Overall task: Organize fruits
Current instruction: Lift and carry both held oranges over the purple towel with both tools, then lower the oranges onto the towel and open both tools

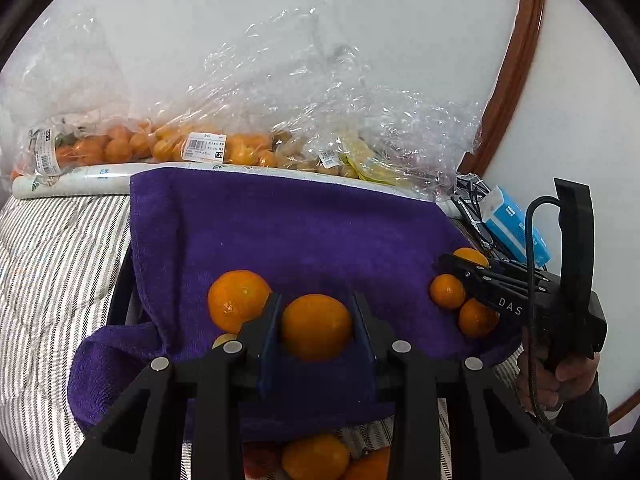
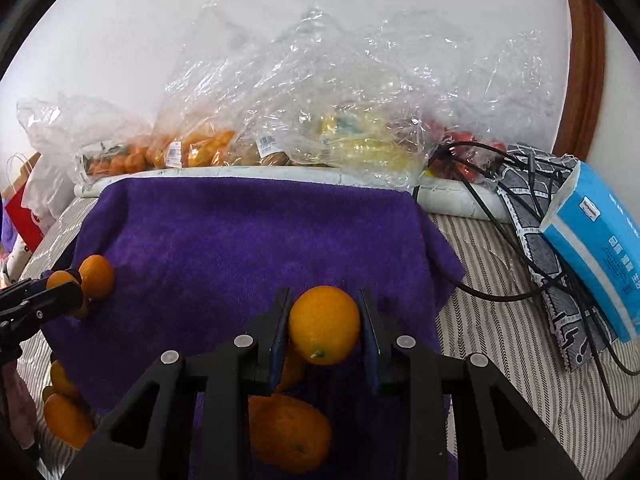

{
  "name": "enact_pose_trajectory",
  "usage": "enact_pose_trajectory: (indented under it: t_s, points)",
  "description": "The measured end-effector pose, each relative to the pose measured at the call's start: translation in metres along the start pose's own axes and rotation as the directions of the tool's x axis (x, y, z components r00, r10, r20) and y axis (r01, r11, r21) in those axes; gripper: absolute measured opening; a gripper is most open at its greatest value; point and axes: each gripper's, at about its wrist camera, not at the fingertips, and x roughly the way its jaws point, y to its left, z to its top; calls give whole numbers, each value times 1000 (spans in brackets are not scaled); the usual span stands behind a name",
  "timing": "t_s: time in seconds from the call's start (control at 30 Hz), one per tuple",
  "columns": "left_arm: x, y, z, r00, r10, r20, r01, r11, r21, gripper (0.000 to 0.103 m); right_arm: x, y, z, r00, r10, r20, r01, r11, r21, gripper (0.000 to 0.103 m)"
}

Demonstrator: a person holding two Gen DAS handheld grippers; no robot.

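The left gripper (image 1: 316, 320) is clamping one orange (image 1: 316, 327) between its pads just above the purple towel (image 1: 280, 232), with a second orange (image 1: 239, 300) sitting just outside its left finger, while the right gripper (image 2: 325, 322) is clamping another orange (image 2: 324, 325) with a larger one (image 2: 289, 432) lying directly beneath its jaws. In my judgement each fruit is being set down, so lowering it onto bare towel before letting go matters. The right one is risking a landing on the fruit below and rolling off toward the striped bedding (image 2: 500, 320).

Both grippers (image 1: 316, 320) (image 2: 324, 320) clamped tight
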Motion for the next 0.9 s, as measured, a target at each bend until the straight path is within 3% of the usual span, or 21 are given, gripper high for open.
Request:
enact_pose_trajectory:
  t_s: [0.6, 0.9]
  points:
    - [8, -1, -2, 999, 28, -26, -28, 999, 18, 32, -8, 7, -2, 999, -11, 31, 11, 1000, -27, 35]
    - [7, -3, -3, 999, 29, -22, -29, 999, 27, 34, -21, 7, 0, 996, 2, 92, -1, 1000, -9, 50]
